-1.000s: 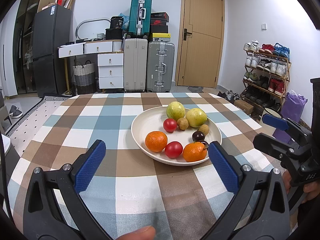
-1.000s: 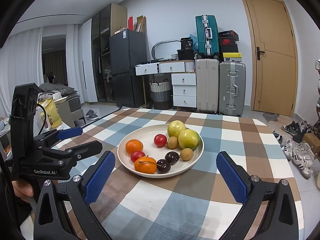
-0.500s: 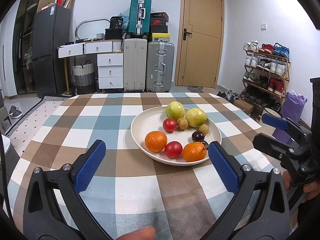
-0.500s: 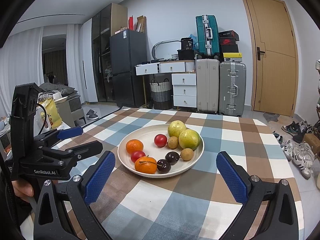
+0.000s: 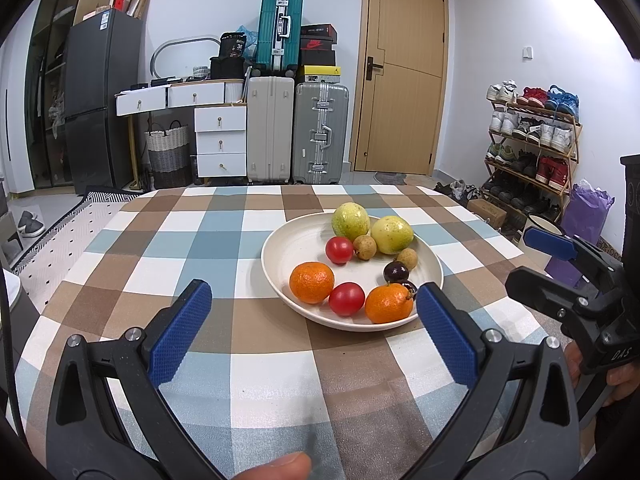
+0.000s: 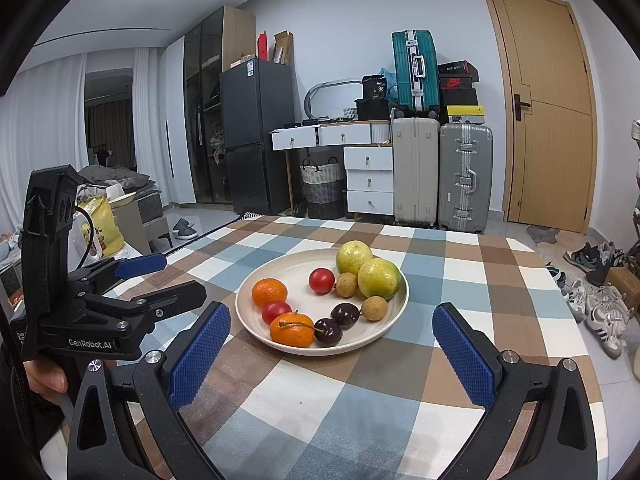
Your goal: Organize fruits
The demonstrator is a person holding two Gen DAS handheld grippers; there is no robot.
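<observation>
A cream plate (image 5: 288, 248) (image 6: 296, 268) on the checked table holds two oranges (image 5: 311, 282) (image 6: 291, 329), two red tomatoes (image 5: 339, 250) (image 6: 321, 280), two yellow-green fruits (image 5: 391, 234) (image 6: 378, 278), two small tan fruits (image 5: 365, 247), and two dark cherries (image 6: 344, 315). My left gripper (image 5: 312, 322) is open and empty, just short of the plate's near rim. My right gripper (image 6: 330, 352) is open and empty, also in front of the plate. Each gripper shows in the other's view: the right one (image 5: 536, 264) and the left one (image 6: 164, 278).
The checked tablecloth (image 5: 160, 240) covers a round table. Behind stand suitcases (image 5: 316, 132), white drawers (image 5: 220, 140), a dark fridge (image 5: 100, 96) and a door. A shoe rack (image 5: 528, 136) stands on the right.
</observation>
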